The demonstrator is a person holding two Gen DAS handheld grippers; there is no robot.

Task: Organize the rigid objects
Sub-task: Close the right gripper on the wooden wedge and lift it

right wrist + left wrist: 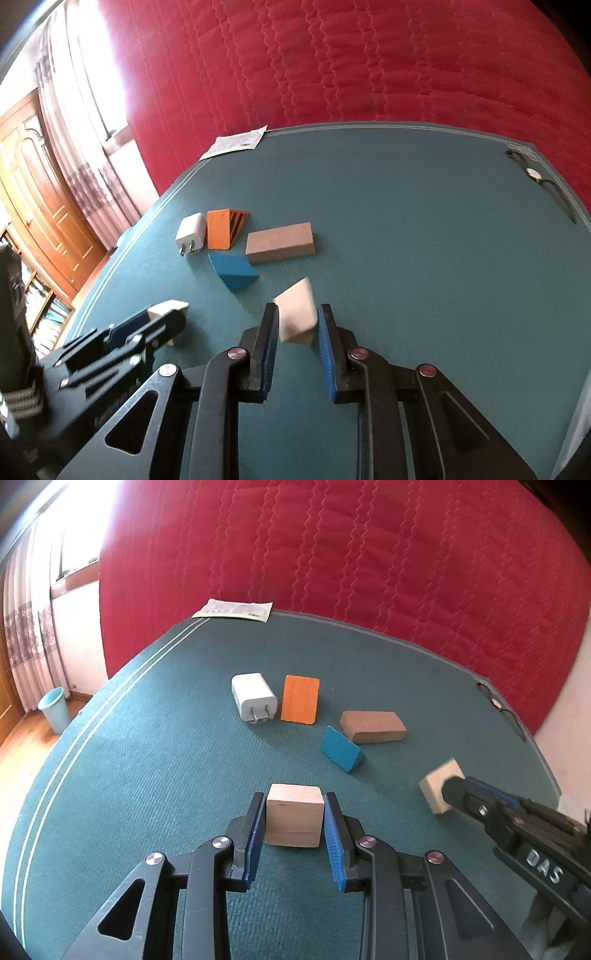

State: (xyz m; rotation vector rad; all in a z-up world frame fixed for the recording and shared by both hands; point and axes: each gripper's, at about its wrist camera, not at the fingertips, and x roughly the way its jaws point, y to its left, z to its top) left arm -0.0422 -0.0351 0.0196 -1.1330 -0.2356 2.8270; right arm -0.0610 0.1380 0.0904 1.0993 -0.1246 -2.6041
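My left gripper (294,812) is shut on a pale wooden cube (294,814), low over the green mat (147,757). My right gripper (297,321) is shut on a second pale wooden block (297,317), tilted between its jaws; it also shows in the left wrist view (437,784). Ahead lie a white charger plug (254,698), an orange wedge (300,699), a blue wedge (341,749) and a brown rectangular block (373,726). The same group shows in the right wrist view: charger (191,232), orange wedge (223,229), blue wedge (232,271), brown block (280,242).
A paper leaflet (236,609) lies at the mat's far edge. Glasses (539,177) lie at the far right corner. A red quilted bed (332,554) stands behind. A light blue bin (55,709) stands on the floor at left, near curtains and a wooden door (40,184).
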